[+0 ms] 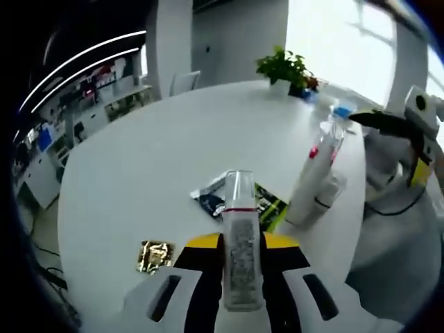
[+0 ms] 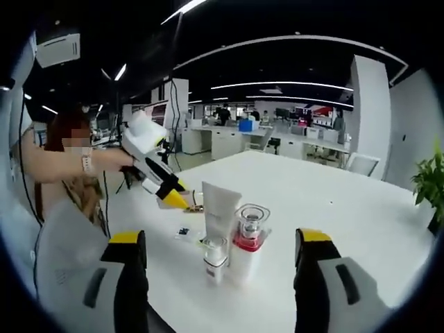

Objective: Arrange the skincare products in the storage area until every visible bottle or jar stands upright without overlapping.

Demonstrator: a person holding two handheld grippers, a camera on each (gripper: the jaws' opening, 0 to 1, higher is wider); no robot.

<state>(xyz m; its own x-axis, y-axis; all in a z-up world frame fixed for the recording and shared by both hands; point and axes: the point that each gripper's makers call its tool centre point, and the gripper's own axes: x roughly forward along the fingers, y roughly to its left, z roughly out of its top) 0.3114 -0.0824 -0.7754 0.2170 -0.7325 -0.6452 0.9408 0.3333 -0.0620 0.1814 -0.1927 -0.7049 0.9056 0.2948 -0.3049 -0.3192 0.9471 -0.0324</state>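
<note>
Gripping a clear-capped bottle point(image 1: 241, 239), the left gripper point(image 1: 241, 291) is hovering above the table point(image 1: 139, 173); the right gripper point(image 2: 220, 277) is standing open near the upright products point(image 2: 232, 239).

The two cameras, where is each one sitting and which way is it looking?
Left gripper view: rides on the left tool, which is shut on a clear-capped bottle, looking across the white table toward a potted plant; the right tool enters from the right.
Right gripper view: rides on the right tool, open, looking across the table toward office desks; the person's forearm and the left tool show at left.
Shared: the table and the standing group with the white tube.
</note>
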